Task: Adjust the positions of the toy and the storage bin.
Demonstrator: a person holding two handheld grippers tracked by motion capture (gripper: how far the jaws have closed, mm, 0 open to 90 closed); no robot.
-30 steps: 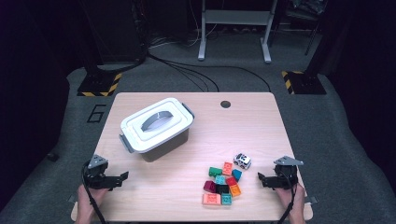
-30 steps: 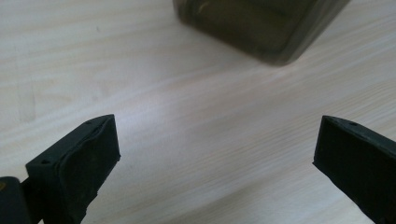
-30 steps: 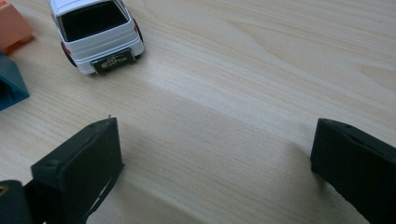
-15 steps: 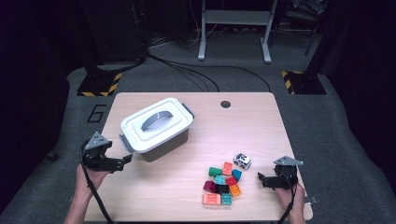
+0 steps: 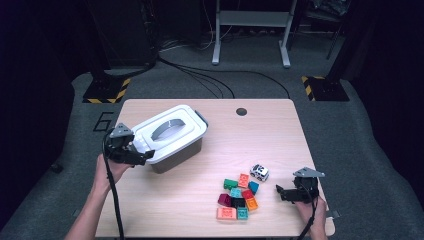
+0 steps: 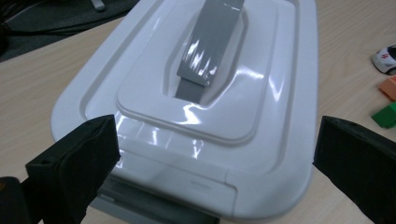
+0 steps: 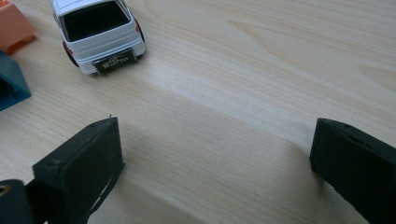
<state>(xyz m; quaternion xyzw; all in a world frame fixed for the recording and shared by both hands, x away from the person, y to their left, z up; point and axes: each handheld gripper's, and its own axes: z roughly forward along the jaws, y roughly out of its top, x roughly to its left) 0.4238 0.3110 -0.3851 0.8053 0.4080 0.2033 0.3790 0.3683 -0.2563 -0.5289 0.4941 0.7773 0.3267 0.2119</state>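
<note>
A white lidded box (image 5: 170,137) with a grey handle (image 6: 212,42) stands on the left half of the wooden table (image 5: 270,135). My left gripper (image 5: 141,156) is open at the box's near left corner, its jaws spread on either side of the lid's (image 6: 196,107) end. My right gripper (image 5: 280,192) rests open near the table's front right, with bare wood (image 7: 215,121) between its jaws. A small white toy car (image 5: 259,172) (image 7: 98,32) sits just ahead of it, beside a heap of coloured bricks (image 5: 237,197).
A dark round hole (image 5: 241,111) marks the table's far middle. Cables and a metal stand (image 5: 250,30) are on the floor beyond. An orange brick (image 7: 14,25) and a teal brick (image 7: 11,81) lie left of the right gripper.
My left gripper has risen from the front left of the table and moved forward and right up to the box's corner. The right gripper has stayed put.
</note>
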